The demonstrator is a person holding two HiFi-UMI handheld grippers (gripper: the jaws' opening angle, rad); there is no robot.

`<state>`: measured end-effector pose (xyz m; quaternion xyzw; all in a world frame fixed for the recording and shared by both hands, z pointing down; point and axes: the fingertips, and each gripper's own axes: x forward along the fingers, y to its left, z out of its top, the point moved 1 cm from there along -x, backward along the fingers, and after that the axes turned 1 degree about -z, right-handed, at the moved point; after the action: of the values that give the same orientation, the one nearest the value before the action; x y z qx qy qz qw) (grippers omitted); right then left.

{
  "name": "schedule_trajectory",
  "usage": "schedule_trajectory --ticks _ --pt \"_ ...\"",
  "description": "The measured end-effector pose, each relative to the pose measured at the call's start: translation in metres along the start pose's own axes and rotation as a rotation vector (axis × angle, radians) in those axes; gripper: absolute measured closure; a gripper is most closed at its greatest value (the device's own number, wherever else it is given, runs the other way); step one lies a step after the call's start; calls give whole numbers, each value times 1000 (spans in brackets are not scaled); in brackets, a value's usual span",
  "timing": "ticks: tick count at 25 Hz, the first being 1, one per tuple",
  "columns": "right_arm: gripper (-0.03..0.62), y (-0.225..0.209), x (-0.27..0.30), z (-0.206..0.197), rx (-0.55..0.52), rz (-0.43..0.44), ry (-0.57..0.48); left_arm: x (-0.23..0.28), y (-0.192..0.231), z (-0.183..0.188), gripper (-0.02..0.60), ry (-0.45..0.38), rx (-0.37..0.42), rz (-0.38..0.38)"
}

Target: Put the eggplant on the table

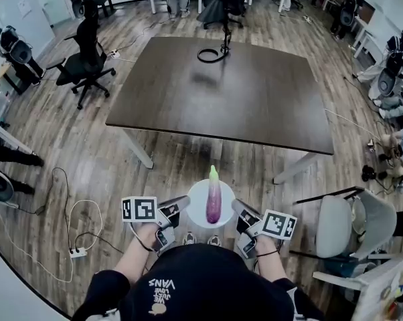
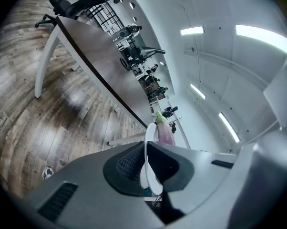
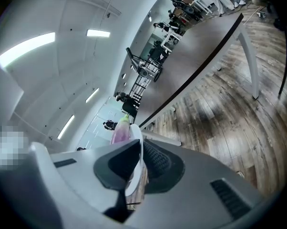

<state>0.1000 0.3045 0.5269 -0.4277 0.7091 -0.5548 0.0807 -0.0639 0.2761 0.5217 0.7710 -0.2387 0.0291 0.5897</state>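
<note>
Eggplant (image 1: 213, 199) lies lengthwise on a white plate (image 1: 196, 210) that we carry over the wooden floor (image 1: 88, 159), just short of the near edge of the dark, mostly bare table (image 1: 255, 105); only the gripper views show the left gripper (image 1: 184, 204) and right gripper (image 1: 235, 207) fingers clenched on opposite sides of its rim.

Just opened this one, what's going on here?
A person stands short of the dark table, holding a white plate with a purple eggplant lying on it. The left gripper and right gripper each clamp the plate's rim on opposite sides. The eggplant is not yet on the table.
</note>
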Motion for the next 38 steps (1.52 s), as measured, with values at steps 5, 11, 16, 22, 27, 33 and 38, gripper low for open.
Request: schedule_trajectory --ticks 5,11,16,22,27,33,38 --pt "561 0 -2 3 12 14 -10 0 1 -1 552 -4 -7 -5" --pt "561 -5 -6 6 14 -9 -1 4 -2 -2 552 -9 -8 -2" --pt "560 -6 -9 8 14 30 12 10 -3 -10 552 -24 -19 5" --pt "560 -20 -16 16 -6 19 49 21 -5 -17 552 -49 -30 14" --pt "560 -25 -17 26 -16 41 78 31 -9 -17 552 -70 -13 12" --pt "560 -28 -4 31 -20 31 95 33 -3 -7 552 -80 -31 17" --pt "560 -27 18 46 -30 19 91 36 5 20 552 -79 -17 19"
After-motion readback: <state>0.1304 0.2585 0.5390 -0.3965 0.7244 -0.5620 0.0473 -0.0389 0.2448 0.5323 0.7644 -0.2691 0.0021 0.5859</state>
